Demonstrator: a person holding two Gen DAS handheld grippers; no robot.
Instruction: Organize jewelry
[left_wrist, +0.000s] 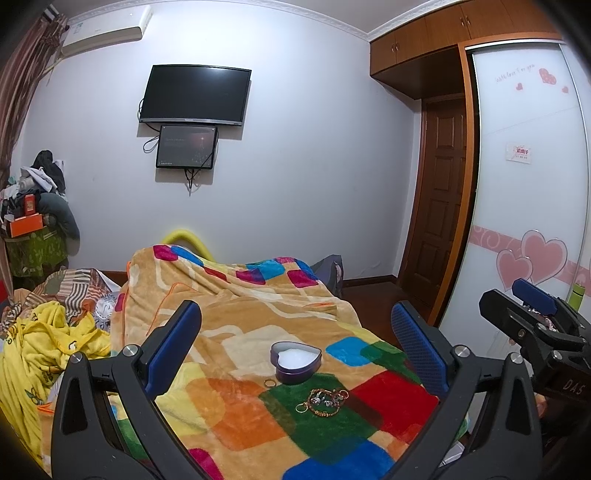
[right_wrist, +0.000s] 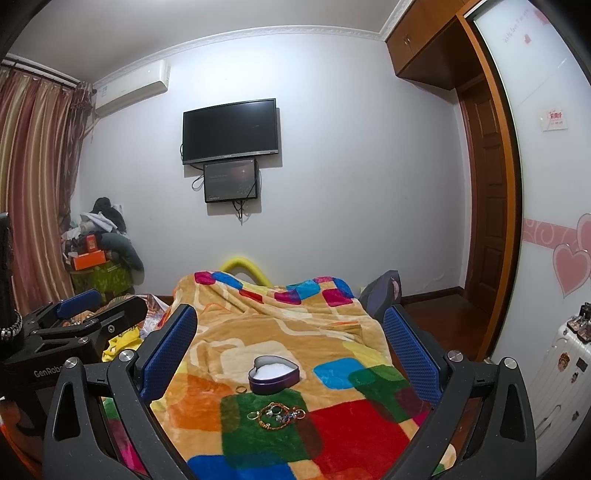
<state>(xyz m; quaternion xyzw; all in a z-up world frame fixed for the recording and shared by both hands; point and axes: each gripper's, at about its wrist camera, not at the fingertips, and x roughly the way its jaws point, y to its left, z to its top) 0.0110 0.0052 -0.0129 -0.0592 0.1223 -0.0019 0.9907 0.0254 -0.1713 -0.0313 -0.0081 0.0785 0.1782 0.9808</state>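
Observation:
A purple heart-shaped tin (left_wrist: 295, 363) (right_wrist: 273, 373) with white lining stands open on a colourful patchwork blanket (left_wrist: 236, 406) (right_wrist: 354, 424). Just left of the tin lies a single gold ring (left_wrist: 269, 383) (right_wrist: 241, 388). In front of it, on a green patch, sits a small heap of jewelry (left_wrist: 323, 399) (right_wrist: 277, 410): a gold bracelet, rings and silver pieces. My left gripper (left_wrist: 295, 332) hangs open above the blanket, holding nothing. My right gripper (right_wrist: 290, 332) is open and empty too, and it shows at the right edge of the left wrist view (left_wrist: 535, 299).
The blanket drapes over a bed, with yellow clothing (left_wrist: 48, 343) piled to the left. A white suitcase (right_wrist: 561, 362) stands at the right by a wardrobe door. A TV (left_wrist: 195, 94) hangs on the far wall; clutter (left_wrist: 33, 221) fills the left corner.

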